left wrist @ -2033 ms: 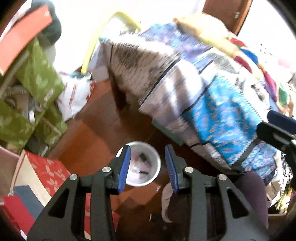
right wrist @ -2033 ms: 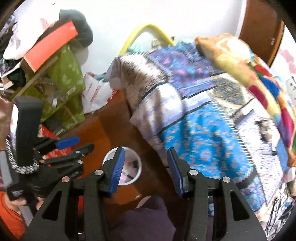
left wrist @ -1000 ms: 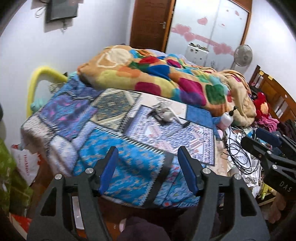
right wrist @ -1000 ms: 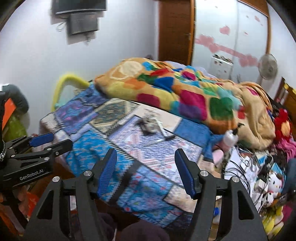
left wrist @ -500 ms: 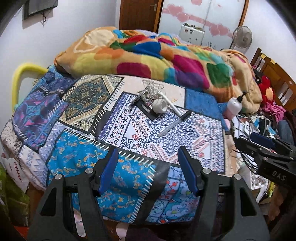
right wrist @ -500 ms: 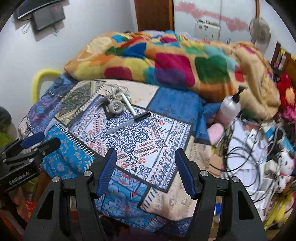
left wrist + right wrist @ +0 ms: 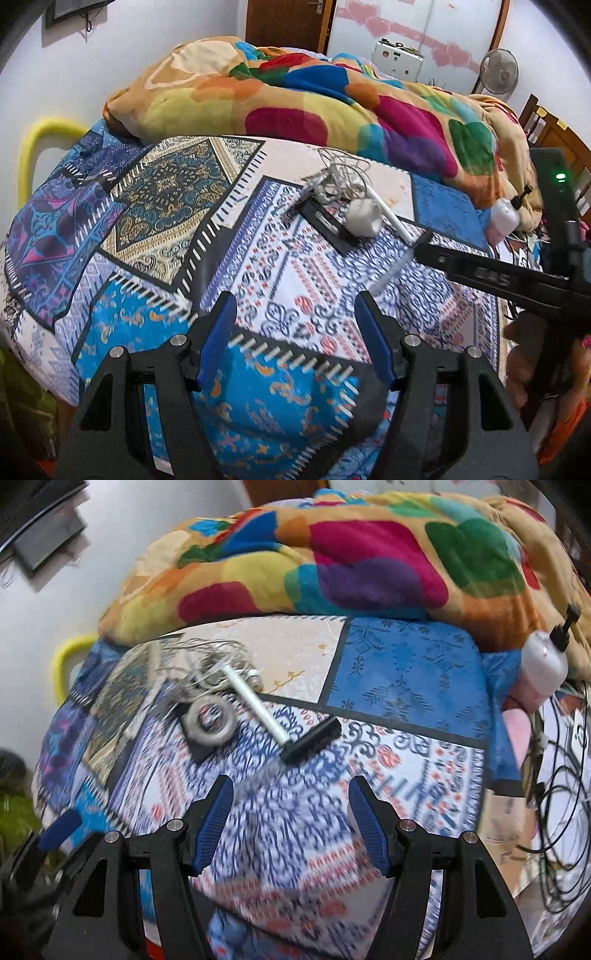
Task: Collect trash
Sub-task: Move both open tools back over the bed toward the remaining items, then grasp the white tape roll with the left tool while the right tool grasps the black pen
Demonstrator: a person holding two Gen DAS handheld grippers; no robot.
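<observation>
Approach stage, by my judgement: right gripper (image 7: pixel 291 812) and left gripper (image 7: pixel 295 328) both hovered with jaws apart, holding nothing. Trash cluster, tape roll (image 7: pixel 209 722), white stick (image 7: pixel 255 705) and tangled wire (image 7: pixel 199 664), lay on the bedspread (image 7: pixel 406 672) at 11 o'clock. Next move called for reaching forward onto 1 piece.

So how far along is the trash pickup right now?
Nothing visibly collected yet. Both grippers, left gripper and right gripper, are open and empty over the bed. Still lying on the bedspread: tape roll, white stick, black bar, tangled wire.
</observation>
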